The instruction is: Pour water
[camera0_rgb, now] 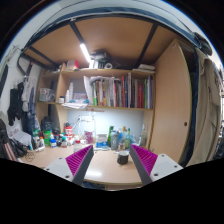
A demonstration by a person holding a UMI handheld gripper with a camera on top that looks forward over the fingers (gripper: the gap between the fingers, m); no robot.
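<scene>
Small dark cup-like container (123, 158) stands on the pale wooden bench (105, 168), just ahead of the tongs (112, 163) and in line with the gap between them (too small to tell whether it holds water). Tongs spread, nothing between them; magenta pads (80, 160) face inward on both fingers, tips raised clear of the bench top.

Beyond the cup, at the rear of the bench against the wall: a cluster of bottles and small jars (112, 137), some clear, some with coloured caps. Further bottles (48, 138) to the left of the tongs. Above the cluster, a wooden shelf unit (112, 73) carries a row of upright books (125, 93). A lit strip lamp (85, 52) sits on the wooden ceiling. Dark items hang on the wall (20, 100) far left.
</scene>
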